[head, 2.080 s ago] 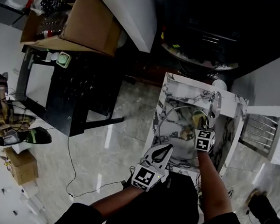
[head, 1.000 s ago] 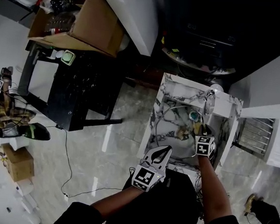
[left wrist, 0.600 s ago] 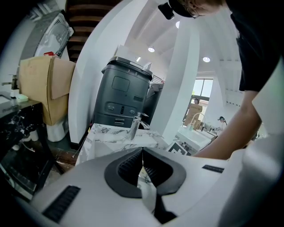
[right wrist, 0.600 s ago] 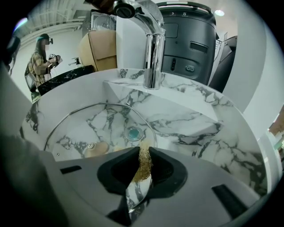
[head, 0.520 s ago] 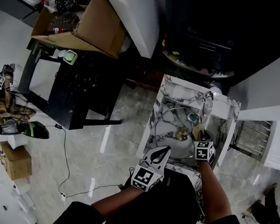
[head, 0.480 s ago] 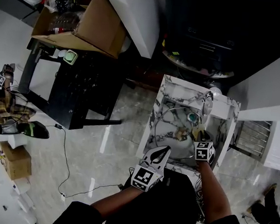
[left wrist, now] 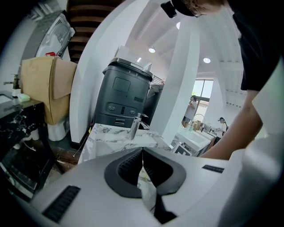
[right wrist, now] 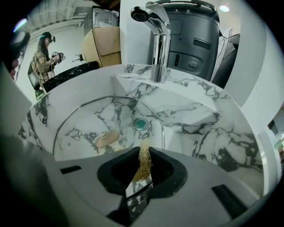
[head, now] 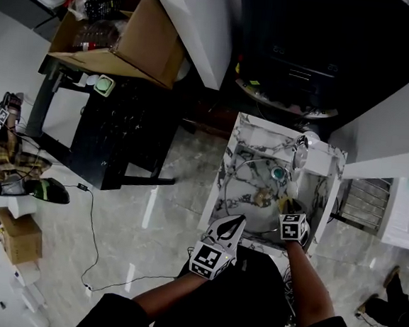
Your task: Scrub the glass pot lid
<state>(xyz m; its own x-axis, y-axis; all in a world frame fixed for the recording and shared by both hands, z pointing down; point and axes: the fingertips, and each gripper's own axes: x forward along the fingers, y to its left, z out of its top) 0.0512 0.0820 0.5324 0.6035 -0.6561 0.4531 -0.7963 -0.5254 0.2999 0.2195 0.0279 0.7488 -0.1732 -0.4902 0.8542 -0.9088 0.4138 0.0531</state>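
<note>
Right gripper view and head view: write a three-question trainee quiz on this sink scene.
1. True or false: the right gripper is shut on a tan fibrous scrubbing pad.
2. Where does the round glass pot lid lie? A: in the white marble sink. B: on a stove. C: on a chair.
3. Fill in: the left gripper is shut and holds ____.

Key: 1 true; 2 A; 3 nothing.
</note>
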